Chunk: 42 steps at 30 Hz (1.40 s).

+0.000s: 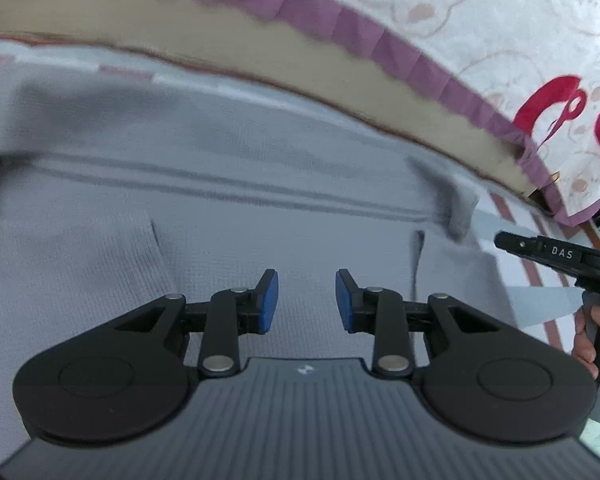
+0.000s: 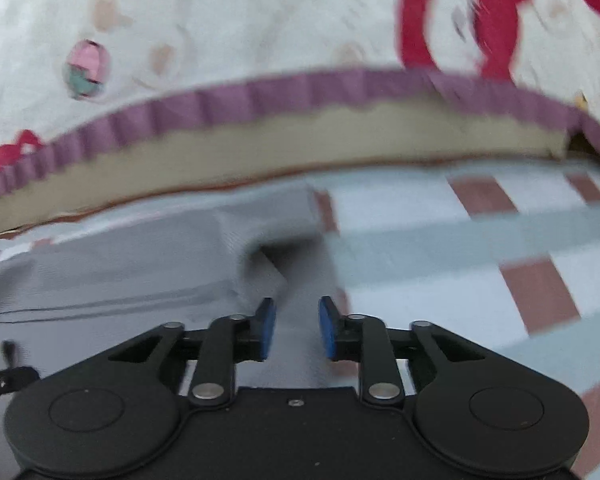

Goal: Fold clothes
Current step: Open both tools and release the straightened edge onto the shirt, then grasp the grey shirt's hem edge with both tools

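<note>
- Grey garment (image 1: pixel 228 184) spread flat on checked bedsheet (image 2: pixel 480 216), long axis crosswise to both tools.
- Left hand-held gripper (image 1: pixel 307 300) above its middle, jaws apart, empty.
- Right hand-held gripper (image 2: pixel 297 328) at garment's right edge (nearer the corner), jaws apart, empty.

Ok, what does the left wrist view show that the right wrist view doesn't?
Only the left wrist view shows the broad spread of the grey garment with its long fold and a ribbed cuff, plus the right gripper and the hand holding it at the right edge. Only the right wrist view shows the garment's right end and a wide stretch of checked sheet beside it. Both show open fingers with nothing between them, the grey garment below, and the purple-trimmed patterned cover behind.
</note>
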Each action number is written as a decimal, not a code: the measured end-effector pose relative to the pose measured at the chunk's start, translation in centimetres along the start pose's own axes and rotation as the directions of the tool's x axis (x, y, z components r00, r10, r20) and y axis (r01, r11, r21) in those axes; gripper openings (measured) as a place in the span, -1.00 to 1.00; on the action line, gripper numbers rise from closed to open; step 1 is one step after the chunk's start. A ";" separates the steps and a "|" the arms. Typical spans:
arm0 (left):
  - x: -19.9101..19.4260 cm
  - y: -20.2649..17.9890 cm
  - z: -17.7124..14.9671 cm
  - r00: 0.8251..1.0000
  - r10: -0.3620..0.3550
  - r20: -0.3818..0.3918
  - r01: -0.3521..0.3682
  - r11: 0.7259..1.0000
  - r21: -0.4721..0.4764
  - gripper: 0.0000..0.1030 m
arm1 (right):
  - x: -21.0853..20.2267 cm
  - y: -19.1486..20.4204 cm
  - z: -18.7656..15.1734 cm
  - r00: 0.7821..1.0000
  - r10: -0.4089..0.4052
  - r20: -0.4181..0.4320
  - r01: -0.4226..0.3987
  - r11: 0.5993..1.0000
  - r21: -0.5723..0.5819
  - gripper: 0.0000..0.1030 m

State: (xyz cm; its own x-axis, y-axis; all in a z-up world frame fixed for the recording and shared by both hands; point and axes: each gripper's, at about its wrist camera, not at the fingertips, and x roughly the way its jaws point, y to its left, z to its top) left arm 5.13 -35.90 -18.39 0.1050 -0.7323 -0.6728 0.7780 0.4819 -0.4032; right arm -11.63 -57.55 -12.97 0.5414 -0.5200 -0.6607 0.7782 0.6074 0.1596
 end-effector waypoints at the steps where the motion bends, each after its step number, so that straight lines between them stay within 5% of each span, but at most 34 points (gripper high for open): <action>1: -0.7 0.3 0.5 1.000 0.003 0.017 -0.003 1.000 0.006 -0.41 | -0.1 0.7 0.5 1.000 0.028 0.006 -0.028 0.999 -0.035 -0.07; 4: -3.4 3.1 2.6 0.992 0.070 0.106 -0.068 0.997 -0.021 -0.27 | 1.1 2.3 1.5 0.999 0.038 -0.038 -0.043 0.992 -0.123 -0.03; 6: -5.4 6.6 4.0 0.974 0.123 0.189 -0.099 0.986 -0.135 -0.05 | 2.6 2.5 1.9 0.998 0.031 -0.063 -0.039 0.991 -0.127 -0.03; 9: -6.9 11.1 4.9 0.945 0.219 0.242 -0.153 0.952 -0.266 -0.04 | 4.8 1.7 2.2 0.994 0.040 -0.105 -0.047 0.997 -0.063 -0.03; 11: -6.7 13.0 5.2 0.934 0.265 0.238 -0.202 0.945 -0.258 -0.04 | 6.0 1.1 2.3 0.986 0.068 -0.149 -0.071 0.997 -0.020 -0.03; 14: -4.5 14.2 6.0 0.942 0.272 0.197 -0.244 0.958 -0.154 0.02 | 7.3 0.6 2.4 0.973 0.107 -0.205 -0.109 0.994 0.001 -0.04; 16: -3.0 14.2 6.3 0.953 0.248 0.172 -0.236 0.968 -0.085 -0.04 | 7.1 0.7 2.9 0.974 0.121 -0.194 -0.129 0.991 -0.030 -0.29; 17: -2.3 14.2 6.4 0.960 0.231 0.158 -0.226 0.973 -0.051 -0.15 | 6.8 0.5 3.2 0.973 0.142 -0.185 -0.150 0.988 -0.033 -0.91; 18: -1.7 14.1 6.6 0.966 0.220 0.136 -0.220 0.975 -0.018 -0.91 | 6.4 0.4 3.5 0.971 0.165 -0.174 -0.173 0.984 -0.031 -0.88; 19: -1.5 13.7 6.6 0.969 0.218 0.115 -0.219 0.976 0.002 -0.94 | 5.7 0.0 4.0 0.969 0.195 -0.150 -0.200 0.980 -0.013 -0.88; 24: -4.3 12.8 7.0 0.981 0.143 0.133 -0.140 0.990 -0.035 -0.94 | 1.2 -3.0 5.7 0.948 0.316 -0.028 -0.309 0.940 0.145 -0.89; 28: -8.2 13.8 6.6 0.986 0.001 0.167 0.019 0.992 -0.123 -0.94 | -2.2 -5.7 5.8 0.908 0.415 0.057 -0.414 0.869 0.270 -0.89; 32: -10.0 18.1 5.3 0.970 -0.136 0.202 0.205 0.905 -0.373 -0.94 | -0.5 -5.8 4.6 0.945 0.316 -0.082 -0.294 0.934 0.204 -0.88; 42: -8.8 19.9 2.2 0.978 -0.139 0.156 0.191 0.897 -0.399 -0.93 | 3.5 -4.3 1.4 0.966 0.194 -0.171 -0.155 0.963 0.220 -0.79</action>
State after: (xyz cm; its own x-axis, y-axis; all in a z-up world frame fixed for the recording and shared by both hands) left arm 21.06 -20.91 -19.07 0.0916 -0.8583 -0.5049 0.4702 0.4843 -0.7379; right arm -12.67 -62.86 -14.96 0.6196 -0.2817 -0.7326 0.7358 0.5335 0.4171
